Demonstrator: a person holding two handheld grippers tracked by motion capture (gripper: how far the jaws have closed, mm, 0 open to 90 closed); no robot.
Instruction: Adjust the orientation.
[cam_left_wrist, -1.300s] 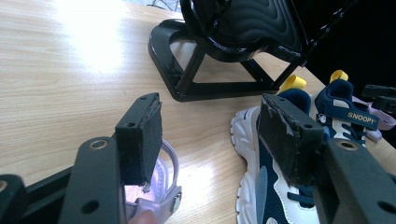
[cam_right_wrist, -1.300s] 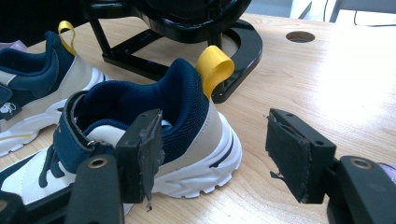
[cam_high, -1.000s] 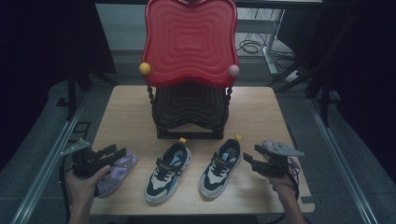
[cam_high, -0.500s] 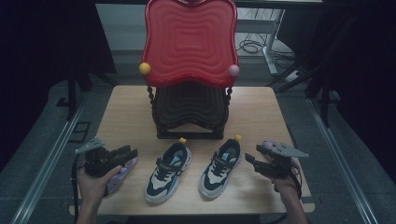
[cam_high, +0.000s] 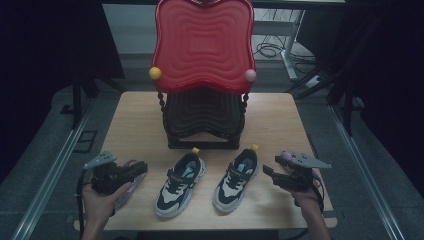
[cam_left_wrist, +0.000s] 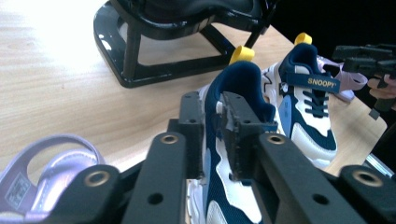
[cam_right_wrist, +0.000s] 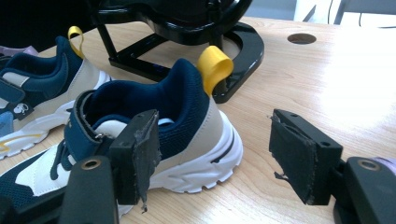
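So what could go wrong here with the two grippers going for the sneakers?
The left gripper has just been narrowing its jaws with nothing between them; it may need reopening to take the left sneaker. A purple sandal lies under that gripper and could get nudged off the table edge. The right gripper is open beside the right sneaker, whose yellow heel loop sits close to the black stand.
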